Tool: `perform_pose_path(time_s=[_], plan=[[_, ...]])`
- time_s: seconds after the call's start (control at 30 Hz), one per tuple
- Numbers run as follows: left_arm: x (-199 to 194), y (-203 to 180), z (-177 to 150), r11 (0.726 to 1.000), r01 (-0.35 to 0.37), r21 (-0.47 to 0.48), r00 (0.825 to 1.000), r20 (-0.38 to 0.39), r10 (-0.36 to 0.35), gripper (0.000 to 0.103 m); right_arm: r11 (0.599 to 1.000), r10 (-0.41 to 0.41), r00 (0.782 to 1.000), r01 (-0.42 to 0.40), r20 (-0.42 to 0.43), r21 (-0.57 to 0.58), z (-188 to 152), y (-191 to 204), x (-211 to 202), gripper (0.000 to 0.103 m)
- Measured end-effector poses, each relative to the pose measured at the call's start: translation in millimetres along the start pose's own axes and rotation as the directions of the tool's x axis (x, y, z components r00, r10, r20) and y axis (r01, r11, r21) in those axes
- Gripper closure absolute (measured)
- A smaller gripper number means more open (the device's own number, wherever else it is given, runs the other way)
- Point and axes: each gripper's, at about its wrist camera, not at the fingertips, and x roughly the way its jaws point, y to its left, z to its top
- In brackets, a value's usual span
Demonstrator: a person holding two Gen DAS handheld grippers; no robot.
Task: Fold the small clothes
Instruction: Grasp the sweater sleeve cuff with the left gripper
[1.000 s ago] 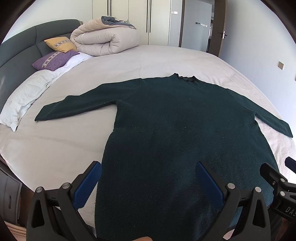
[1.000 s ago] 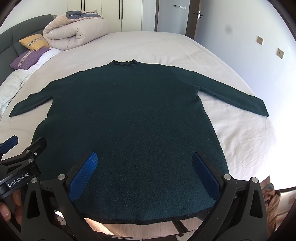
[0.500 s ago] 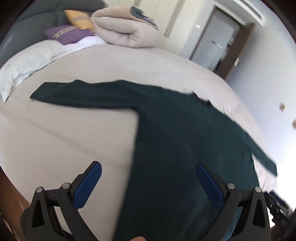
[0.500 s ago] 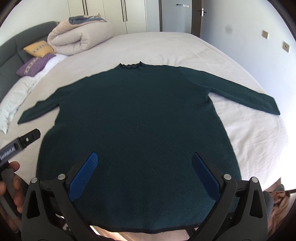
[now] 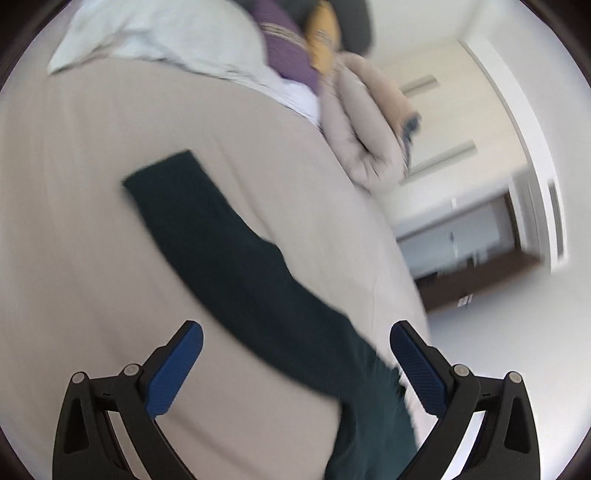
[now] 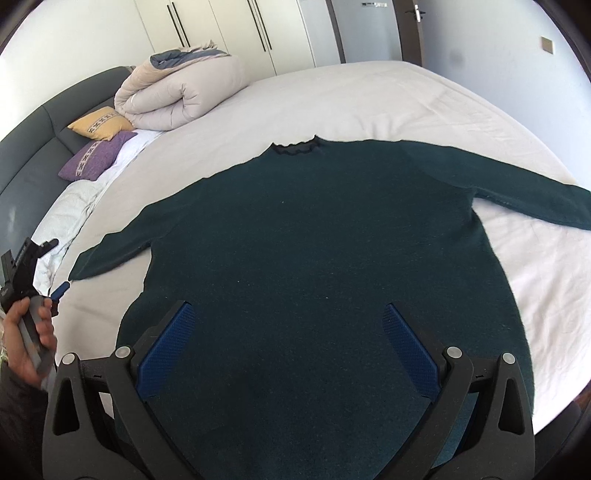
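Observation:
A dark green long-sleeved sweater (image 6: 314, 236) lies flat on the bed, both sleeves spread out, collar at the far side. My right gripper (image 6: 286, 325) is open and empty, above the sweater's lower part. My left gripper (image 5: 295, 343) is open and empty, tilted, above the left sleeve (image 5: 221, 251), whose cuff lies ahead on the sheet. The left gripper also shows at the left edge of the right wrist view (image 6: 40, 273), held in a hand next to the left cuff. The left wrist view is blurred.
The bed sheet (image 6: 369, 99) is pale. A rolled beige duvet (image 6: 181, 92), a yellow cushion (image 6: 99, 123) and a purple cushion (image 6: 96, 155) lie by the grey headboard (image 6: 33, 147). A white pillow (image 5: 166, 33) lies near the left cuff. Wardrobes and a door stand behind.
My left gripper has swung left and rolled over toward the left sleeve and its cuff. My right gripper has moved in slightly over the sweater. Both stayed open.

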Motion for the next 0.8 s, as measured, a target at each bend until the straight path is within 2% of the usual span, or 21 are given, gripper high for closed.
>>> perform_pose_path(time_s=[0.17,0.37,0.47,0.63,0.73,0.8], plan=[[27,48,36,0.978,0.014,-0.207,1.000,0.007,-0.013,0.002,1.000,-0.008,0.999,0.008,-0.047,-0.005,2,10,27,0.000],[39,61,53,0.962,0.046,-0.269,0.998,0.059,-0.031,0.005,1.000,-0.011,0.997,0.010,-0.074,-0.014,3,19,46,0.000],[39,69,61,0.943,0.056,-0.327,0.996,0.088,-0.028,0.012,1.000,-0.007,0.997,0.006,-0.082,-0.010,3,22,50,0.000],[41,85,69,0.926,0.038,-0.375,0.995,0.098,-0.001,0.035,1.000,-0.008,0.997,0.008,-0.078,-0.002,3,24,56,0.000],[47,87,71,0.928,0.003,-0.373,0.996,0.082,0.030,0.062,1.000,-0.008,0.997,0.008,-0.082,0.007,1,21,56,0.000],[55,86,71,0.930,-0.044,-0.365,0.996,0.053,0.068,0.095,1.000,-0.006,0.996,0.007,-0.085,0.013,0,19,58,0.000]])
